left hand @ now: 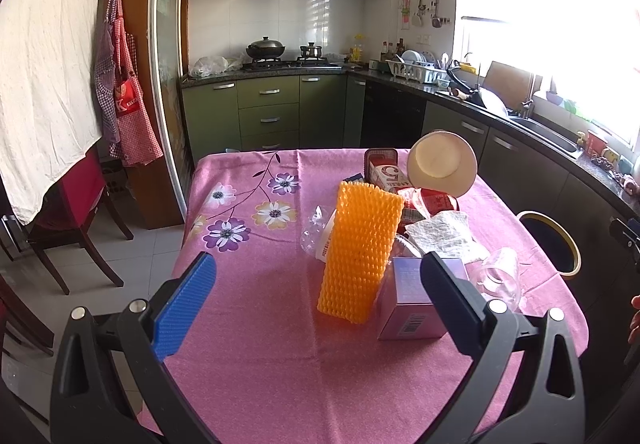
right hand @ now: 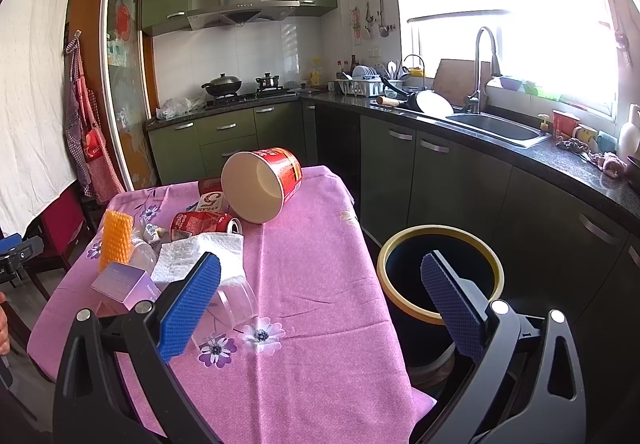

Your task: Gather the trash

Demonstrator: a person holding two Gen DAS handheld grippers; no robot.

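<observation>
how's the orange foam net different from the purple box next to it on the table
The orange foam net stands upright and reaches well above the purple box, which sits low. The net is bumpy, soft-looking mesh; the box has smooth, flat faces with a barcode. The net is plain orange; the box is pale purple with print. Both sit at the near end of the trash pile on the pink tablecloth, neither gripped.
</observation>
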